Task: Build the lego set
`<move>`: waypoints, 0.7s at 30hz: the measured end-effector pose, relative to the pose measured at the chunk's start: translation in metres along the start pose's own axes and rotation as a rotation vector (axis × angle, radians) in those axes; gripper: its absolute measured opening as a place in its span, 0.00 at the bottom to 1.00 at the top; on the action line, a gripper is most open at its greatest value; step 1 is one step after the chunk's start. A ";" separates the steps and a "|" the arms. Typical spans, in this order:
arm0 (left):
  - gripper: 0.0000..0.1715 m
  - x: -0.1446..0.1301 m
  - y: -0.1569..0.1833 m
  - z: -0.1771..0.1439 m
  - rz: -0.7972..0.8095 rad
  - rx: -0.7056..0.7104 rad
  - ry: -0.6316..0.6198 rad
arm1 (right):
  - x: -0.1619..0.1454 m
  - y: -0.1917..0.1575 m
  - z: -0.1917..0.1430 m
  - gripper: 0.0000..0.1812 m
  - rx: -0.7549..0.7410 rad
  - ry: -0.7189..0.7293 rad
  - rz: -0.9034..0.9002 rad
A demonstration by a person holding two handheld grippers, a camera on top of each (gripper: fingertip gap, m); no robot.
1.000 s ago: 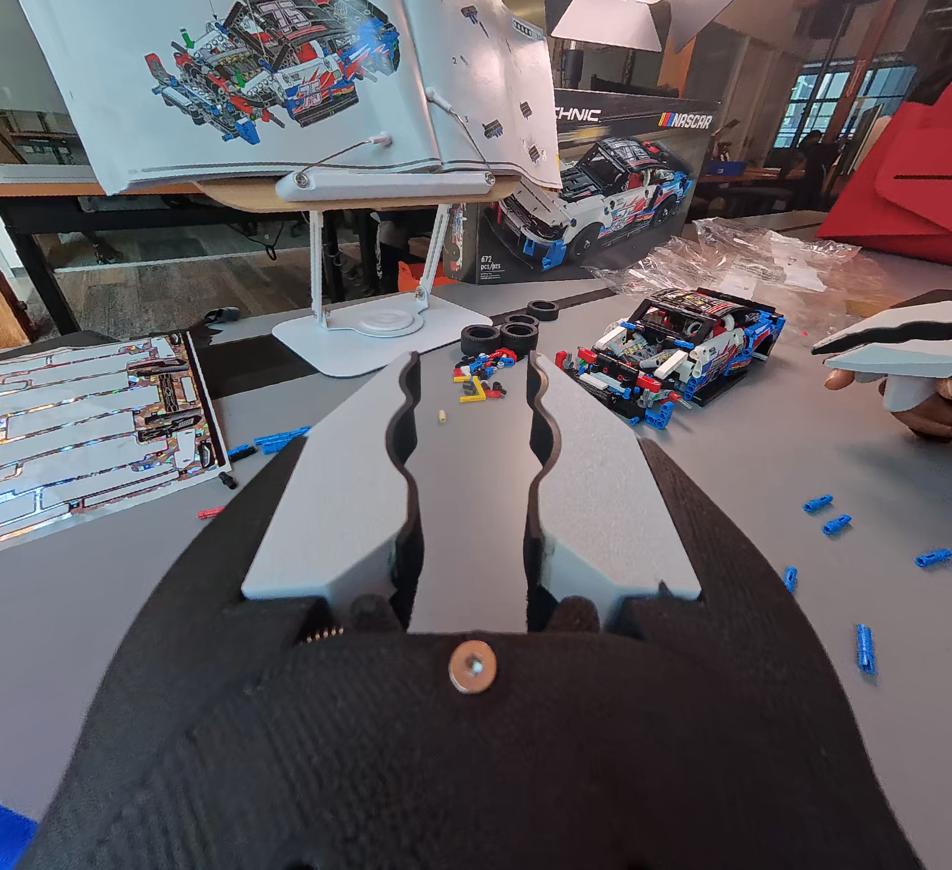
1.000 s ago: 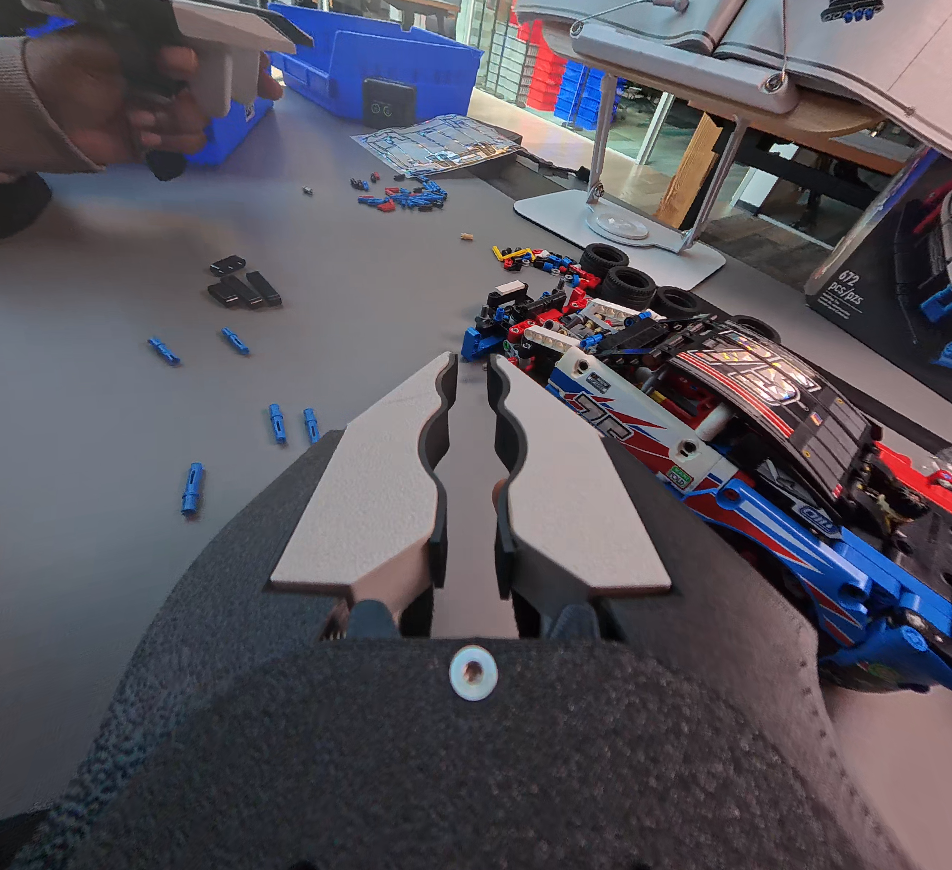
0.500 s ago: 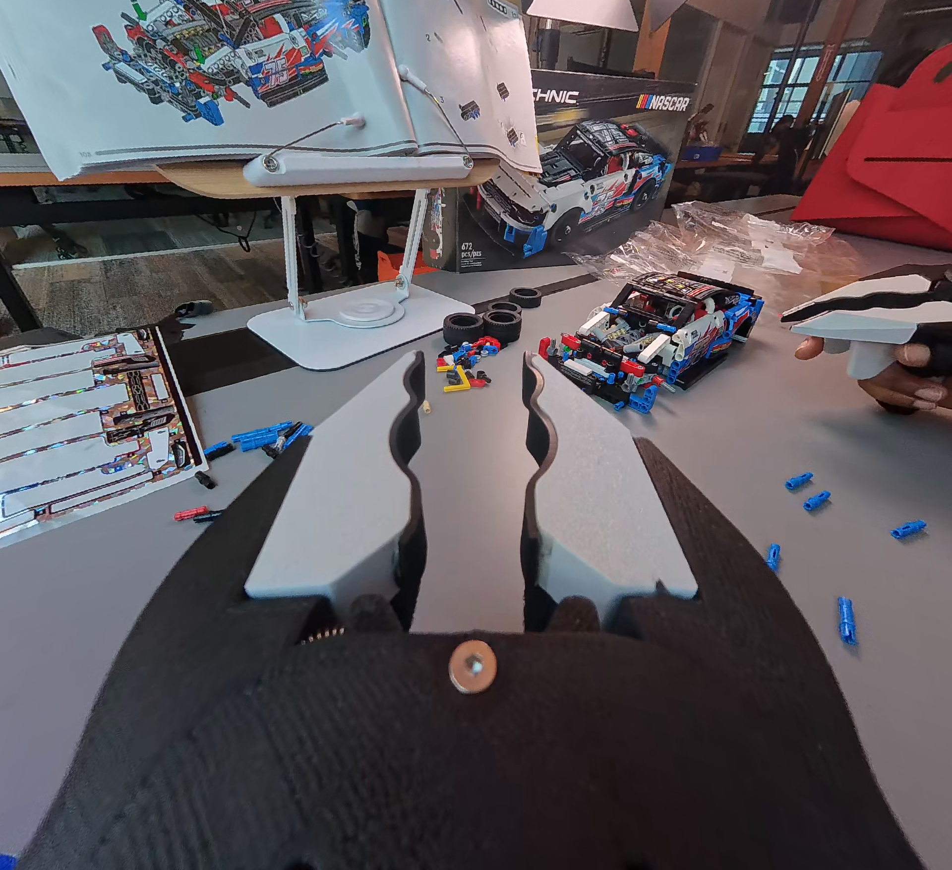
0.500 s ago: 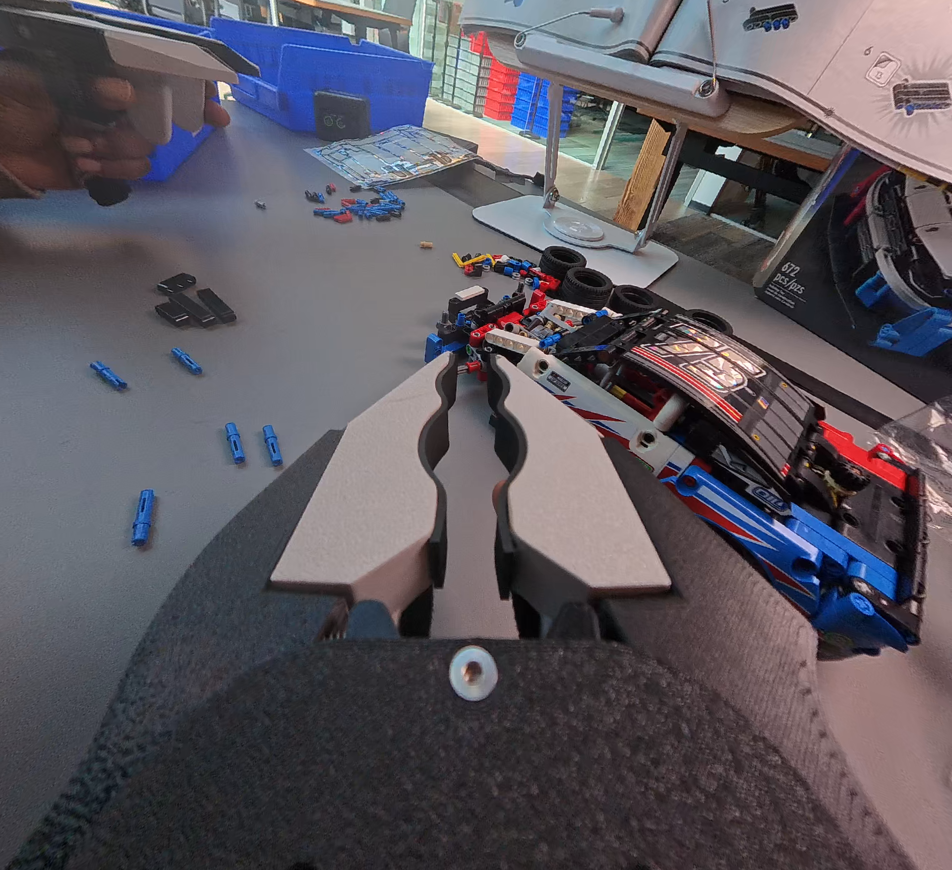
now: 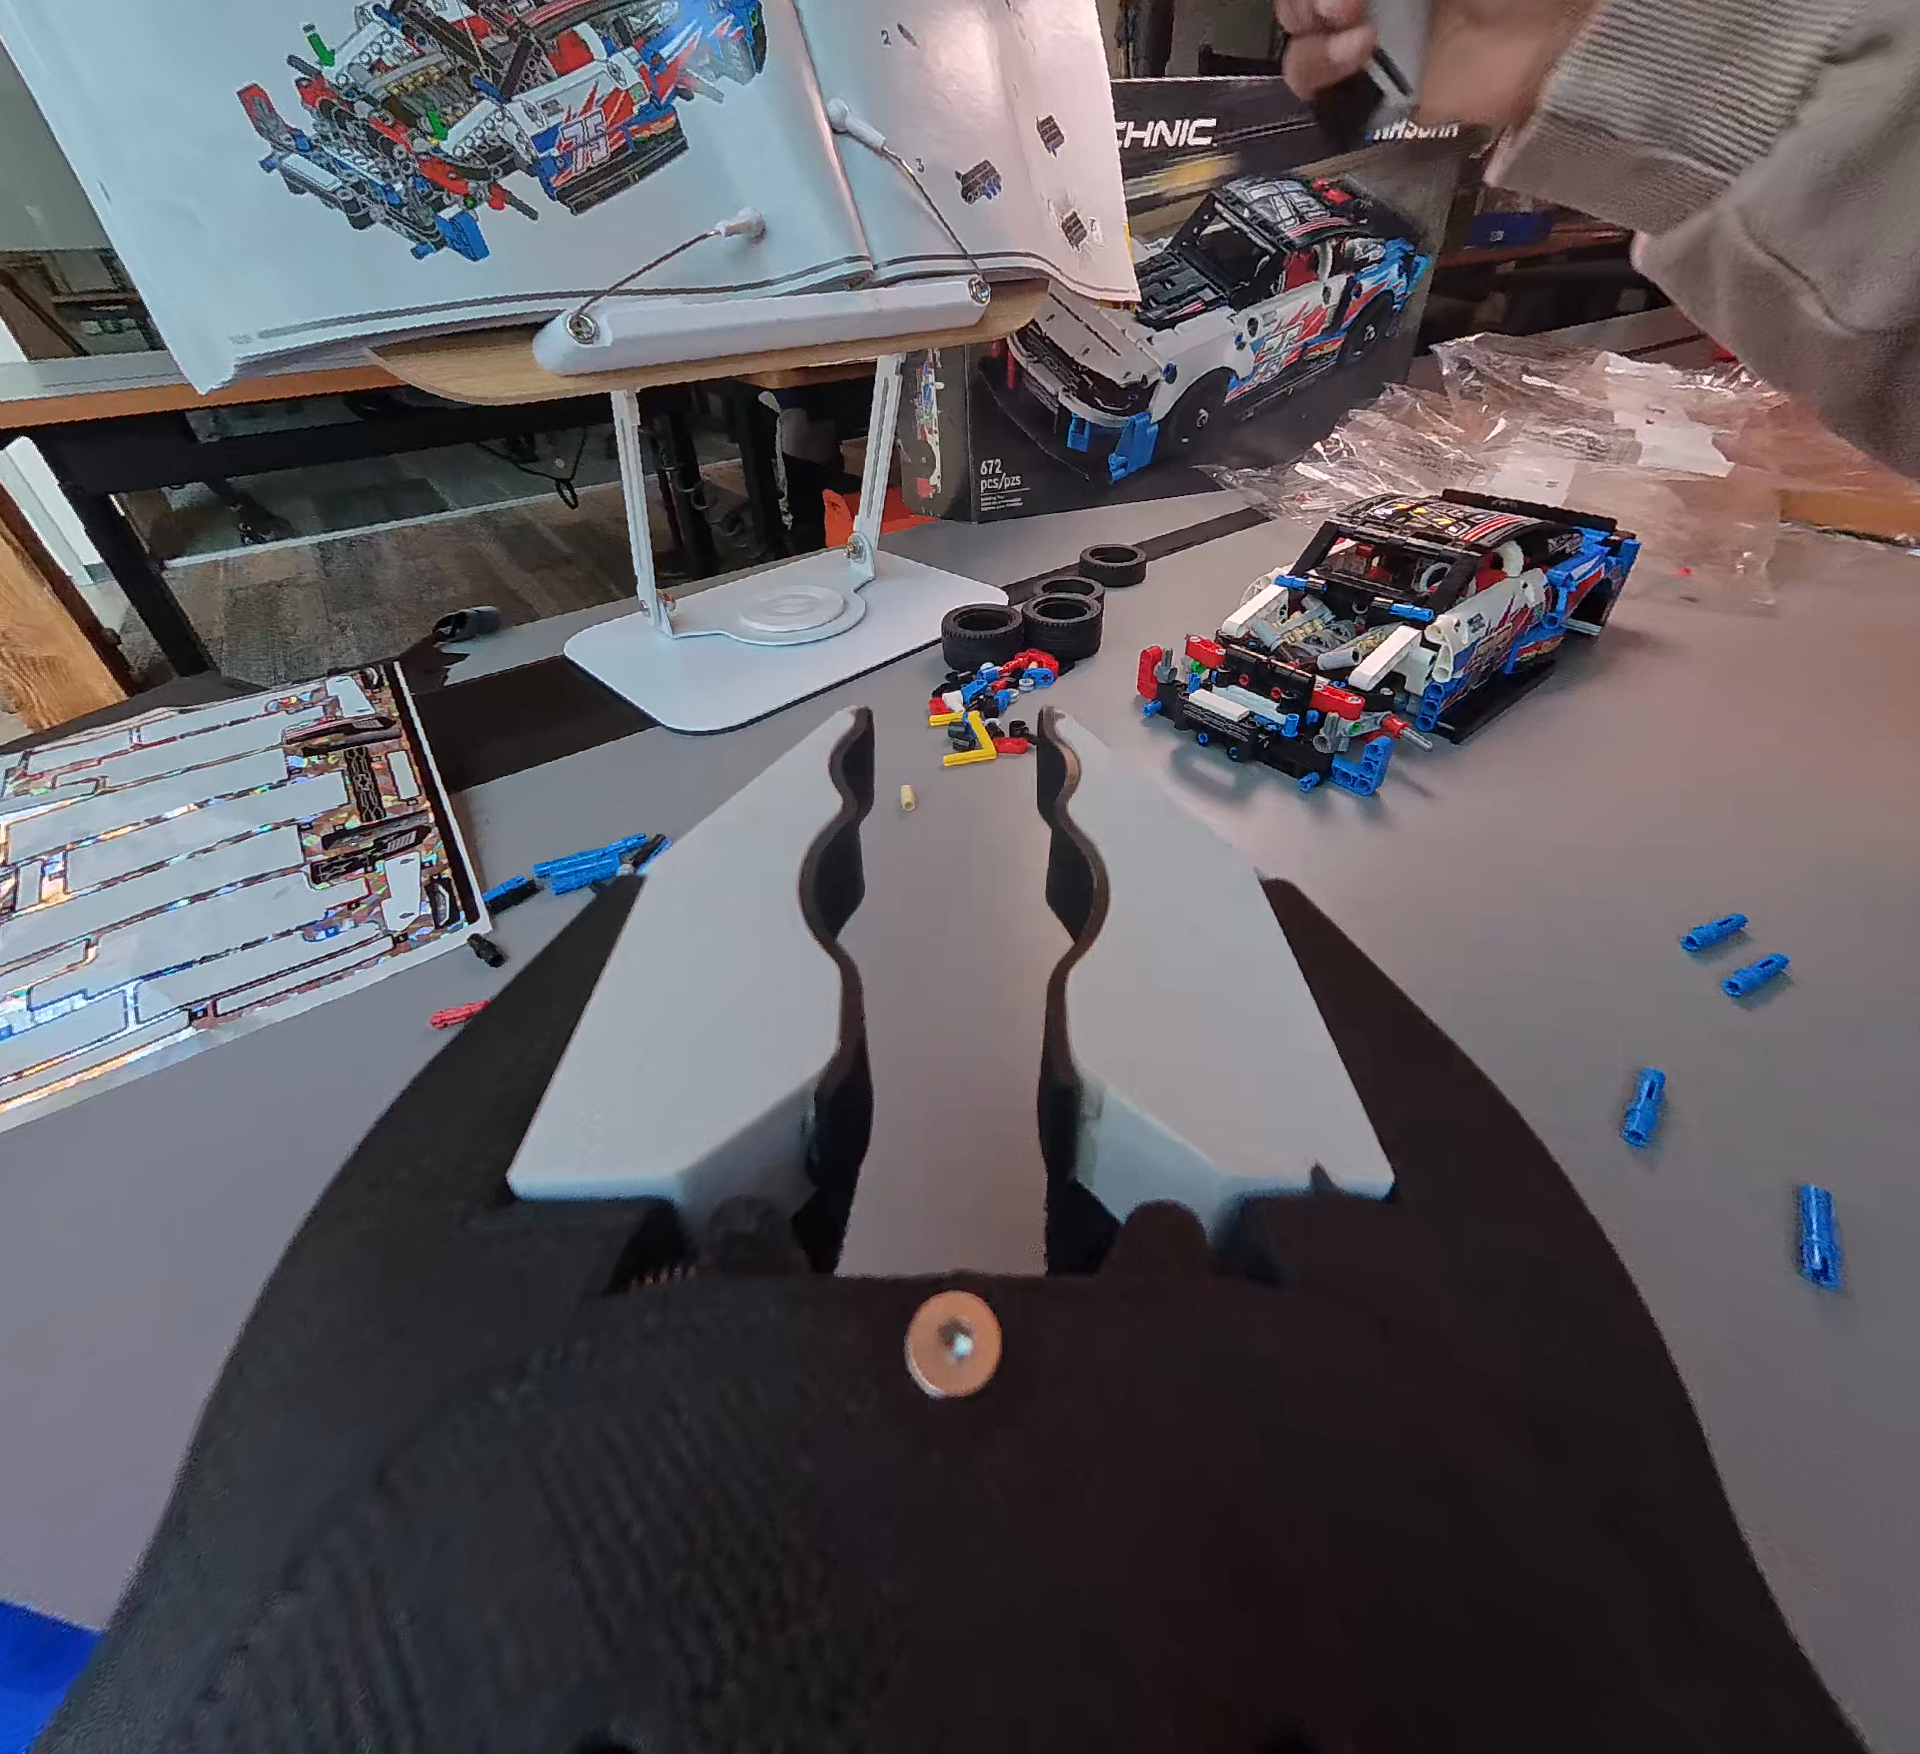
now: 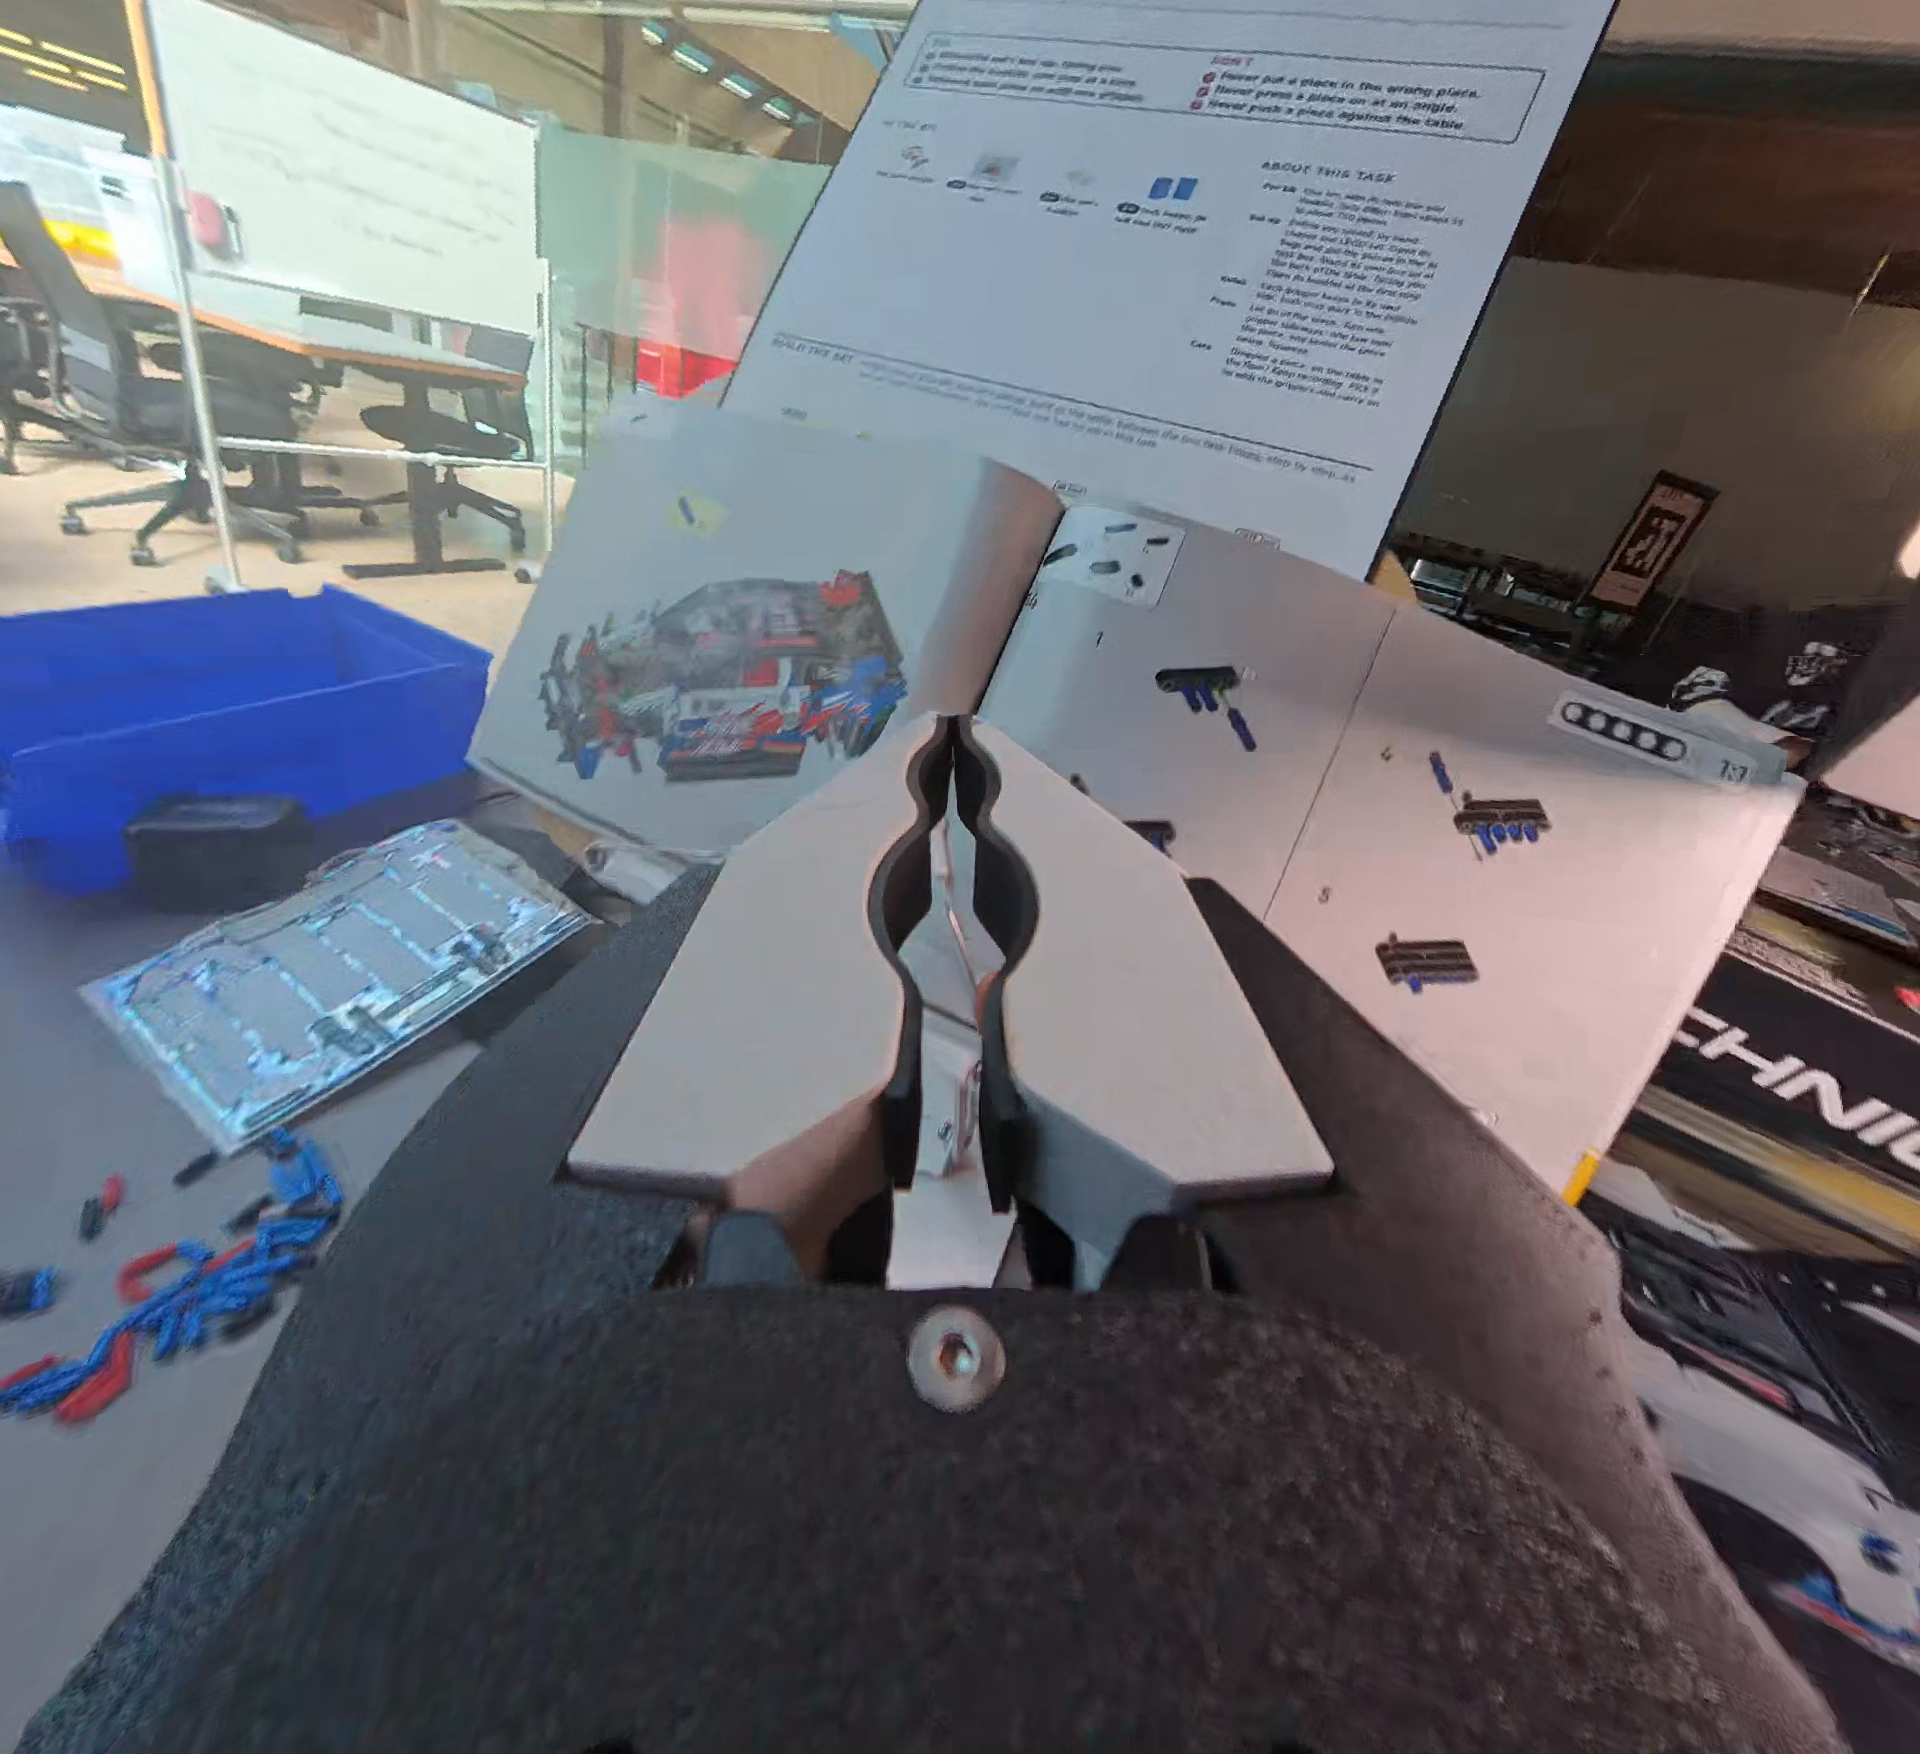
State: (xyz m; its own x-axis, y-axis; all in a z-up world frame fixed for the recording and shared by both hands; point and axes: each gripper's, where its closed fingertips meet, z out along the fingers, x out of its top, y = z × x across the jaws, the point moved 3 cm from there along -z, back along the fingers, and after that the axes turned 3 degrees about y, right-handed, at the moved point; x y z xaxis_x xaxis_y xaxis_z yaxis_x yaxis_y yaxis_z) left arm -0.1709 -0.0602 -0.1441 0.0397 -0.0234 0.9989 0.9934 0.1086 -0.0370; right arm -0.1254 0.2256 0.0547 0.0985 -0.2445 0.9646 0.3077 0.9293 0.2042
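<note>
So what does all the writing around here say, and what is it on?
I don't quote writing from pictures; here is what bears it.
Open instruction booklet on the stand: numbers beside drawings.
Black box behind it: large lettering, small numbers.
Lego car: printed stickers, too small to read.
White printed sheet behind the booklet: heading and paragraphs.
Whiteboard: too blurred to read.

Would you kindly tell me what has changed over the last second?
The right hand-held gripper rose from beside the car toward the instruction booklet, its fingers closing. The left hand-held gripper remains open above the table; nothing was picked up.
</note>
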 end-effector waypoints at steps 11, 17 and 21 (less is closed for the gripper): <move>0.14 -0.015 0.000 0.006 0.076 -0.008 -0.062 | -0.013 0.076 0.147 0.00 -0.166 -0.173 -0.067; 0.14 -0.016 0.003 0.007 0.080 -0.029 -0.066 | -0.011 0.076 0.144 0.00 -0.143 -0.160 -0.080; 0.14 -0.014 0.004 0.006 0.077 -0.037 -0.059 | -0.009 0.066 0.133 0.00 -0.113 -0.137 -0.086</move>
State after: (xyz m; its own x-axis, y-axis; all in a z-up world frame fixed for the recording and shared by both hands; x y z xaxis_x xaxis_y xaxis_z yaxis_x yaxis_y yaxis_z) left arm -0.1680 -0.0531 -0.1582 0.1107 0.0419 0.9930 0.9910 0.0711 -0.1135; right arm -0.2315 0.3261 0.0818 -0.0600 -0.2747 0.9596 0.4146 0.8677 0.2743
